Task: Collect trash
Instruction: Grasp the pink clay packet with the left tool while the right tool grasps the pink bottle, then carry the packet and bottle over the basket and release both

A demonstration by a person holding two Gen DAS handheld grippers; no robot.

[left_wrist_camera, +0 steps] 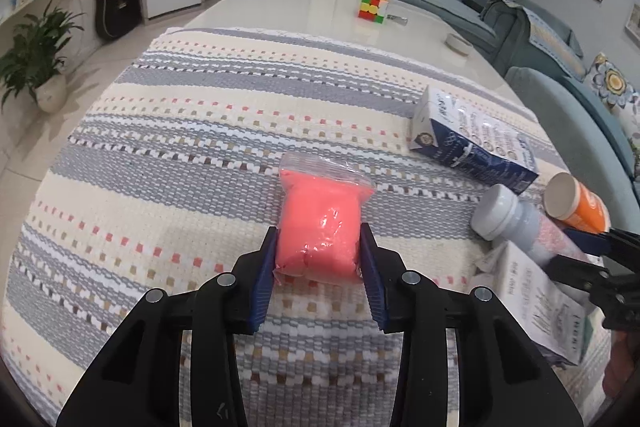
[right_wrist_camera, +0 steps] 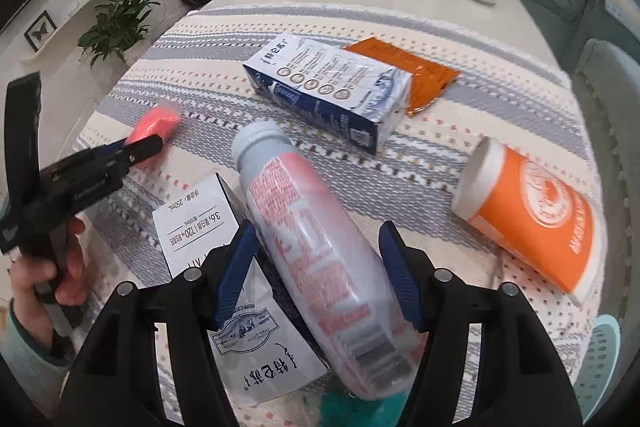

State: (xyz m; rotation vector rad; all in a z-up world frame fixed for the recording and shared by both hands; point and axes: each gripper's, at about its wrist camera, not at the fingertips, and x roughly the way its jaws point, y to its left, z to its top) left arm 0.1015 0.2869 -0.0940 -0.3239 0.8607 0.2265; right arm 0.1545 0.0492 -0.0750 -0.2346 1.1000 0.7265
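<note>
Between the clenched left tongs (left_wrist_camera: 319, 255), the pink bag (left_wrist_camera: 320, 223); between the spread right tongs (right_wrist_camera: 318, 275), the grey bottle (right_wrist_camera: 316, 259).

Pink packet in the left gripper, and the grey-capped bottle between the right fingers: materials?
Pink packet: thin clear plastic film, glossy and crinkled, over a soft-looking pink mass, possibly clay or foam. Grey-capped bottle: probably plastic, with a matte grey cap and a printed pink-and-white wrap label with a slight sheen.
</note>
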